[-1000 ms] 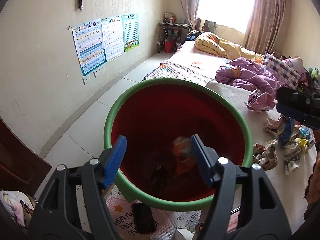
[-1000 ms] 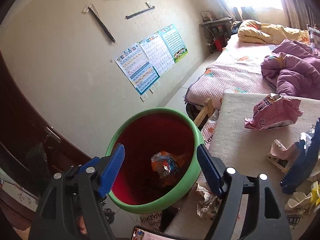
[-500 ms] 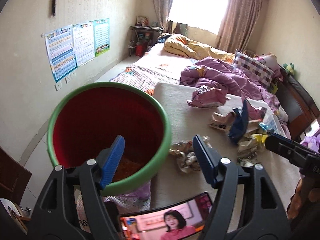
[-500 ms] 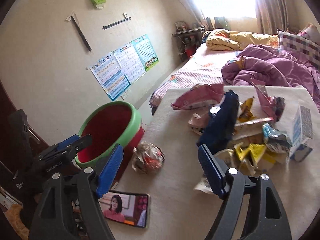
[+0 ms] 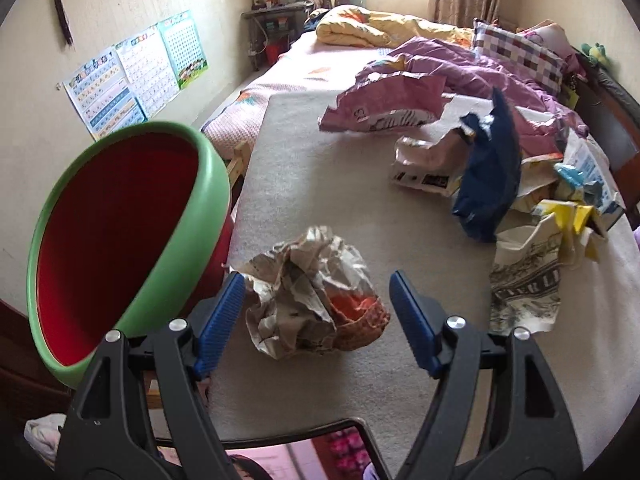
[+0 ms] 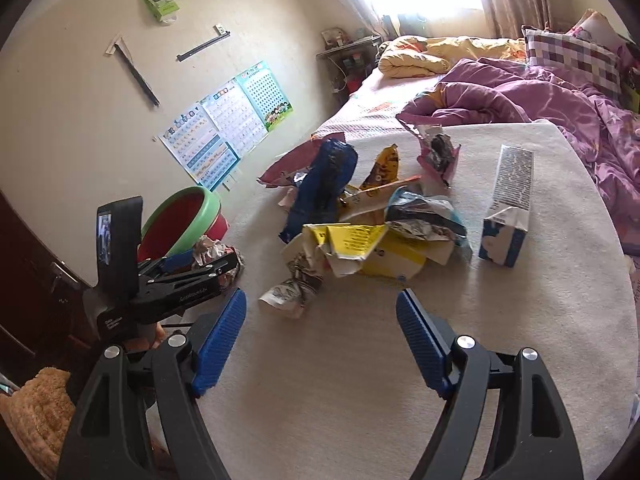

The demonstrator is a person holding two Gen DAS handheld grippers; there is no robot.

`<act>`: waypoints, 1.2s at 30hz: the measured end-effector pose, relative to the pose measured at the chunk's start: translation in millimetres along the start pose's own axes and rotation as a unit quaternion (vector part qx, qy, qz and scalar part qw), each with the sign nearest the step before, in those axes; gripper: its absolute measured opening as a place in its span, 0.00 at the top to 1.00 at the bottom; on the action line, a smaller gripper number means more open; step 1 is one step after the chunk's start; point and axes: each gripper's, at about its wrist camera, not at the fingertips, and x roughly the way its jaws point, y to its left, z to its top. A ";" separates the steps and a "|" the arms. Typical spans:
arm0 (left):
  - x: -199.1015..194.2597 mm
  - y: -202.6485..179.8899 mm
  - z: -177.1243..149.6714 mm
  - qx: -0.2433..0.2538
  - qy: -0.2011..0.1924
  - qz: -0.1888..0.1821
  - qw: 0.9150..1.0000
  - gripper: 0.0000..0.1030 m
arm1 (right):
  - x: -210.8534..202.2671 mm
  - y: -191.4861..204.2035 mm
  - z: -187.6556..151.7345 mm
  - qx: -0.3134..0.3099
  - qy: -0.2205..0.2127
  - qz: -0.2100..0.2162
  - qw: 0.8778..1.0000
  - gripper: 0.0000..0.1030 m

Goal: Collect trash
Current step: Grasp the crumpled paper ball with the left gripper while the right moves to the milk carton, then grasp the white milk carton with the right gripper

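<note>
A green-rimmed red bin [image 5: 120, 232] stands off the table's left edge; it also shows in the right wrist view [image 6: 180, 224]. My left gripper [image 5: 318, 300] is open, its blue pads on either side of a crumpled grey-and-orange wrapper [image 5: 312, 312] on the beige table [image 5: 320, 168]. My right gripper [image 6: 320, 320] is open and empty above the table, short of a pile of wrappers [image 6: 360, 236]: a dark blue bag [image 6: 324, 188], yellow packaging [image 6: 352, 236] and a crumpled printed paper [image 6: 292, 288].
A blue-white carton [image 6: 508, 208] lies right of the pile. A pink bag [image 5: 384, 108] and torn packets [image 5: 432, 160] lie further back. A phone [image 5: 304, 460] sits at the table's near edge. A bed with purple bedding [image 6: 520, 96] lies behind.
Both grippers swung right from the bin to the table. The left one came down around the crumpled wrapper. The right one now faces the wrapper pile.
</note>
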 end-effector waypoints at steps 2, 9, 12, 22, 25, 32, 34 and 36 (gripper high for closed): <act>9.1 2.3 -3.8 -0.016 0.018 0.006 1.000 0.31 | -3.9 -9.9 0.7 0.000 0.001 -0.001 1.000 0.27; -11.3 7.1 -5.1 -0.060 -0.002 0.004 0.998 0.63 | -10.7 -46.1 18.8 -0.003 -0.014 -0.027 1.000 0.27; -36.4 0.8 -9.2 -0.079 -0.025 -0.012 0.997 0.63 | -6.4 -64.0 39.7 -0.010 -0.026 -0.075 0.997 0.27; -82.1 -58.3 -30.3 -0.057 -0.051 -0.087 0.993 0.61 | 64.8 -117.9 66.3 0.016 0.039 -0.133 0.990 0.28; -79.0 -77.4 -34.8 -0.029 -0.034 -0.106 0.993 0.58 | 69.3 -123.2 60.0 0.004 0.048 -0.135 0.990 0.48; -55.3 -88.8 -54.0 -0.034 0.017 -0.127 0.991 0.39 | 58.2 -135.1 54.8 0.008 0.054 -0.130 0.990 0.63; -51.9 -85.3 -56.0 -0.043 0.026 -0.128 0.991 0.38 | 54.6 -136.4 54.0 0.016 0.050 -0.132 0.990 0.58; -52.2 -84.0 -59.3 -0.044 0.028 -0.127 0.990 0.38 | 50.0 -134.9 53.7 0.021 0.045 -0.130 0.990 0.45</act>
